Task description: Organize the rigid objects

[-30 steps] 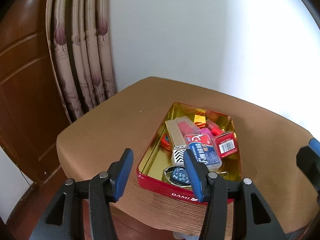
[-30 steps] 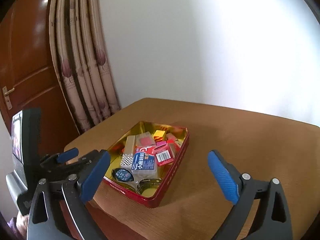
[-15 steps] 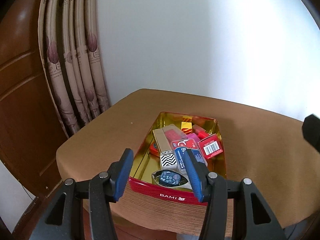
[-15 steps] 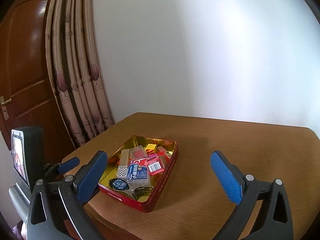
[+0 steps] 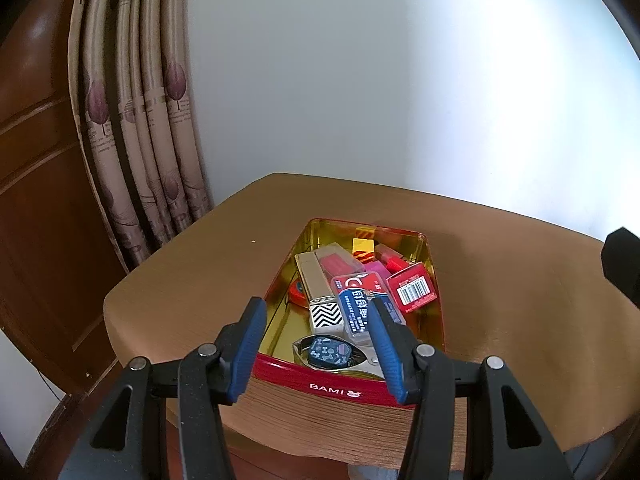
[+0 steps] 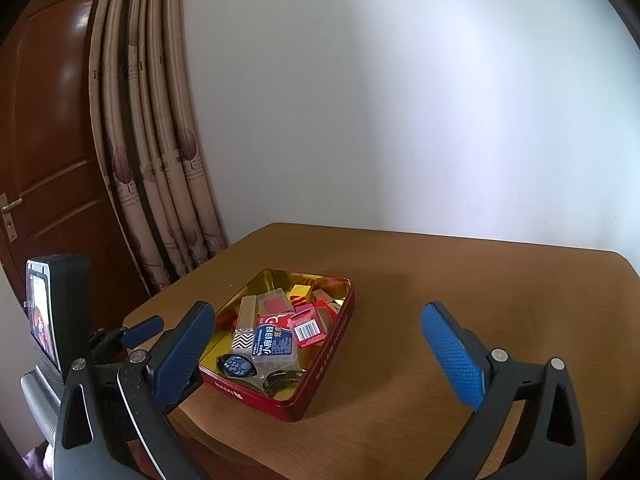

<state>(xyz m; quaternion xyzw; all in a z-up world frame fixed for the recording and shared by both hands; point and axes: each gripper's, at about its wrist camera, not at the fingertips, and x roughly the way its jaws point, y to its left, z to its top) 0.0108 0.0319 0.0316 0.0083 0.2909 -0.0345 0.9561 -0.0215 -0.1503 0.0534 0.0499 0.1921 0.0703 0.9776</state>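
Both cameras backed off tin [image 5: 340, 386] | left gripper [image 5: 316, 344] half-spread, right gripper [image 6: 320, 350] wide, empty | items stiff, light: pinch flat sides

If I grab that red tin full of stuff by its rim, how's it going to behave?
The red tin looks like thin stiff metal, so it probably won't flex. It is crowded with small boxes, likely making it fairly heavy, and they may slide if it tilts. Its glossy wall could be slippery.

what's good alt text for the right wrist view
An open red tin packed with small boxes sits on a brown table, seen between the right claw's wide-open blue fingers. Curtains and a white wall stand behind.
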